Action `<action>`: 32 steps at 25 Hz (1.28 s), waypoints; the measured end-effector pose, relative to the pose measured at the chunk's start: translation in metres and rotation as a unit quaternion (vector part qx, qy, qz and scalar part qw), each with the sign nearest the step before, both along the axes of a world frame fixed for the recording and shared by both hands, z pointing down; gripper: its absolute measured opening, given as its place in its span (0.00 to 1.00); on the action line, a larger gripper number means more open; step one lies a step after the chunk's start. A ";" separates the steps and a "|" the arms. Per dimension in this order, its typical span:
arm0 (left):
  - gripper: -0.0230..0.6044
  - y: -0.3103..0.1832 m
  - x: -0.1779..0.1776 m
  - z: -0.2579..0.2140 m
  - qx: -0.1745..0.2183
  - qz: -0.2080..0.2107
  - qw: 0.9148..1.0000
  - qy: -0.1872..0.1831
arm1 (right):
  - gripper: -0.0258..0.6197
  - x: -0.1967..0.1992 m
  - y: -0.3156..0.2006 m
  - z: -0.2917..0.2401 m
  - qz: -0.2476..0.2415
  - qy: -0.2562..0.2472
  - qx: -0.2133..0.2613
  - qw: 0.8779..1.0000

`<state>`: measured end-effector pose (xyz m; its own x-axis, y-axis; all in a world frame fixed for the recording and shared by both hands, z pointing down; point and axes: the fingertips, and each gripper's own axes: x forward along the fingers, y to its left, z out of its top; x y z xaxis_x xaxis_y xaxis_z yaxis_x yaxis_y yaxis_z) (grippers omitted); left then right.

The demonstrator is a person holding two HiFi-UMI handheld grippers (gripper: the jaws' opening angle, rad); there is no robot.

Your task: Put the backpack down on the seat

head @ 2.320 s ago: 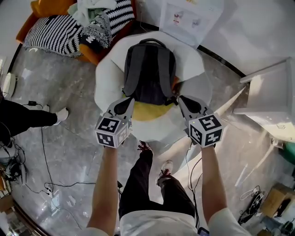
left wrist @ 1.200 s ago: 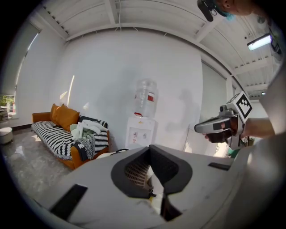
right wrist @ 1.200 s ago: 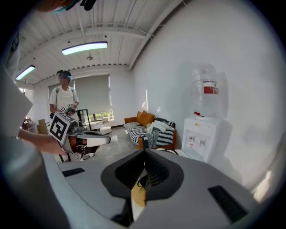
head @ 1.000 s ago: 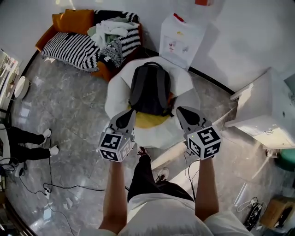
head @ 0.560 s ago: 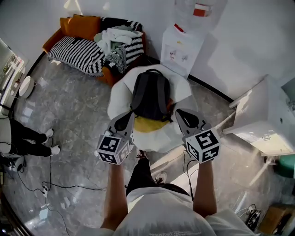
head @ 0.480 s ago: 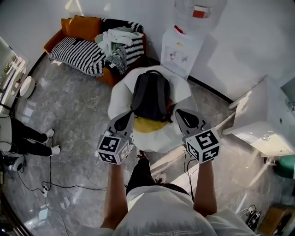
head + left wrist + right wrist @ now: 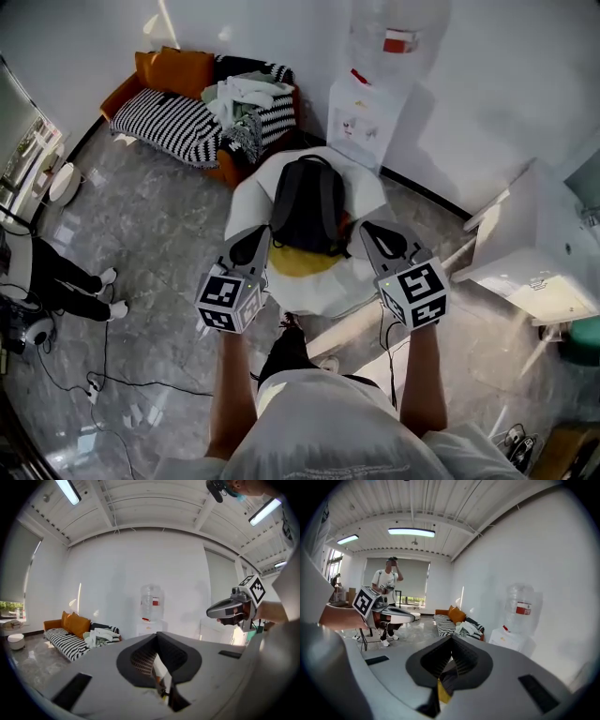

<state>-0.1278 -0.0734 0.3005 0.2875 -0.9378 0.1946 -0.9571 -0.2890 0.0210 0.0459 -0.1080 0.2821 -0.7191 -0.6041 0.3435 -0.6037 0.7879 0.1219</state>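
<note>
above the seat, arms outstretched, left claw and right claw clenched empty, flanking backpack.

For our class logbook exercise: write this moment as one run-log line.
backpack: lying on white seat | left gripper: shut, empty | right gripper: shut, empty | task: backpack down

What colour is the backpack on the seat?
Dark grey with black; the backpack shows best in the head view.
</note>
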 end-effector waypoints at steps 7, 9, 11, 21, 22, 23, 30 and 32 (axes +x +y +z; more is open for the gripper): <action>0.04 0.017 0.011 -0.038 0.029 0.006 0.999 -0.023 | 0.04 0.011 0.016 -0.036 -0.004 -0.008 0.028 1.000; 0.04 0.022 0.015 -0.049 0.038 0.007 0.999 -0.027 | 0.04 0.012 0.020 -0.047 -0.006 -0.010 0.038 0.999; 0.04 0.027 0.021 -0.060 0.047 0.009 0.998 -0.031 | 0.04 0.014 0.026 -0.058 -0.008 -0.013 0.048 0.999; 0.04 0.049 0.047 -0.111 0.096 0.023 0.993 -0.059 | 0.04 0.025 0.054 -0.107 -0.023 -0.028 0.094 0.995; 0.04 0.050 0.048 -0.117 0.101 0.022 0.993 -0.063 | 0.04 0.026 0.056 -0.110 -0.025 -0.027 0.099 0.994; 0.04 0.051 0.049 -0.121 0.104 0.021 0.992 -0.065 | 0.04 0.027 0.058 -0.113 -0.028 -0.027 0.103 0.994; 0.04 0.058 0.063 -0.135 0.121 0.025 0.990 -0.072 | 0.04 0.030 0.068 -0.120 -0.041 -0.028 0.110 0.993; 0.04 0.059 0.068 -0.136 0.122 0.030 0.989 -0.074 | 0.04 0.030 0.070 -0.120 -0.045 -0.028 0.109 0.993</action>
